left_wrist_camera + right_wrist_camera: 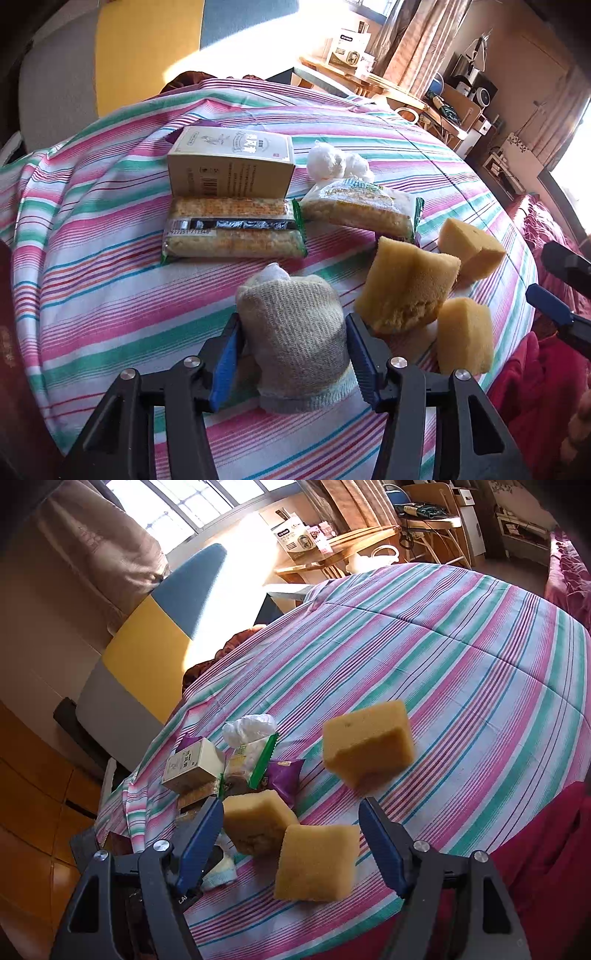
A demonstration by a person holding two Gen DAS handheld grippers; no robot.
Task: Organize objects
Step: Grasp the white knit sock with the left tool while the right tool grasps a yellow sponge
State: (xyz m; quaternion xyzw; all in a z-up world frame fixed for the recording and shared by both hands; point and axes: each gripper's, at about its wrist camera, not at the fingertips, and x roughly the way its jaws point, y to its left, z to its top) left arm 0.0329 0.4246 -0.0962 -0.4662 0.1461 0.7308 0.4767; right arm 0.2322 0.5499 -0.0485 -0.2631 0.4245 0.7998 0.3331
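We're pinching the grey knitted sock bundle (295, 332) in the left tongs (293, 339), lower centre; it's squashy, risking slipping. Right tongs (291, 834) are hanging spread.

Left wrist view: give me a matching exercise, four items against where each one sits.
Items:
1. rolled grey sock
2. cream box
3. white plastic wad
4. largest sponge

Places:
A. right of the cream box, at the far side
B. between the left claw's pads
C. standing behind the flat snack pack
D. just right of the sock, among two other sponges

Pairs: 1-B, 2-C, 3-A, 4-D
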